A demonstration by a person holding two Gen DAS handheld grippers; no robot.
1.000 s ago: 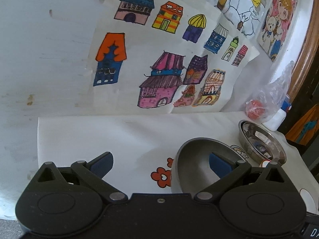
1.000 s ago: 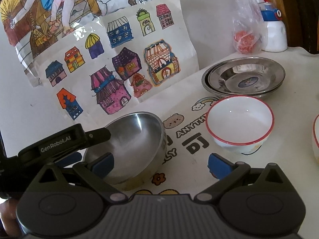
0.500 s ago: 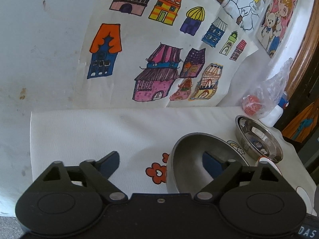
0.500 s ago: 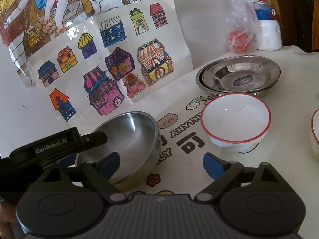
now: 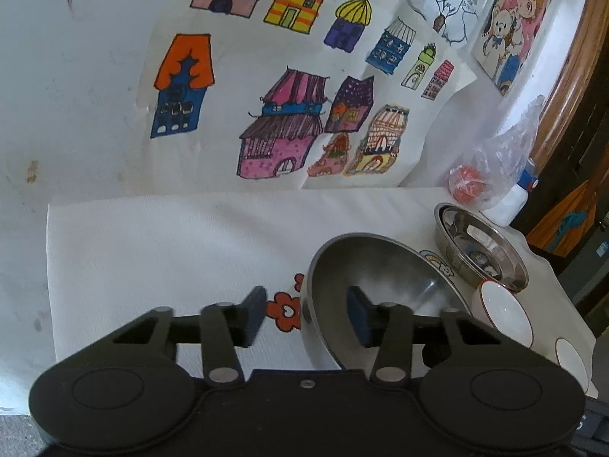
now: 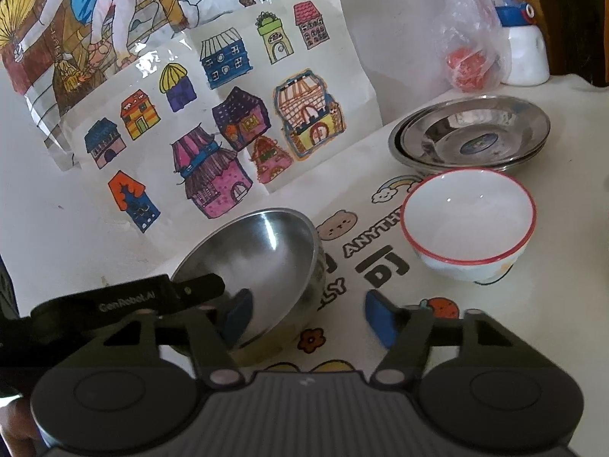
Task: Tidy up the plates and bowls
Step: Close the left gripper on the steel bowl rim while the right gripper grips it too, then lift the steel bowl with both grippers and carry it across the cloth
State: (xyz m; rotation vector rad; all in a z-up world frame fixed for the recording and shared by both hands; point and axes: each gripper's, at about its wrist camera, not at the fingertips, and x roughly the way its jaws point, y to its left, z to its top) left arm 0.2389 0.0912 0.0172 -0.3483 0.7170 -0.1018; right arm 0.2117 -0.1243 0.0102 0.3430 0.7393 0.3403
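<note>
A steel bowl [image 5: 384, 274] [image 6: 266, 255] sits on the printed tablecloth, and both grippers straddle its rim from opposite sides. My left gripper [image 5: 306, 318] is closing, with the bowl's left rim between its jaws: one pad is inside, and the outer pad stands off the wall. My right gripper [image 6: 308, 318] is closing too, one pad inside the bowl and the other outside its right wall, apart from it. A white bowl with a red rim [image 6: 468, 224] [image 5: 502, 308] stands to the right. Behind it is a stack of steel plates [image 6: 472, 137] [image 5: 479, 243].
Children's drawings of houses [image 5: 289, 133] lean on the white wall behind the table. A plastic bag with something red [image 6: 468, 64] and a white bottle [image 6: 523, 49] stand at the back right. Another white dish [image 5: 571, 361] shows at the right edge.
Both grippers' jaws have narrowed around the steel bowl's rim. The bowl and the other dishes have stayed where they were.
</note>
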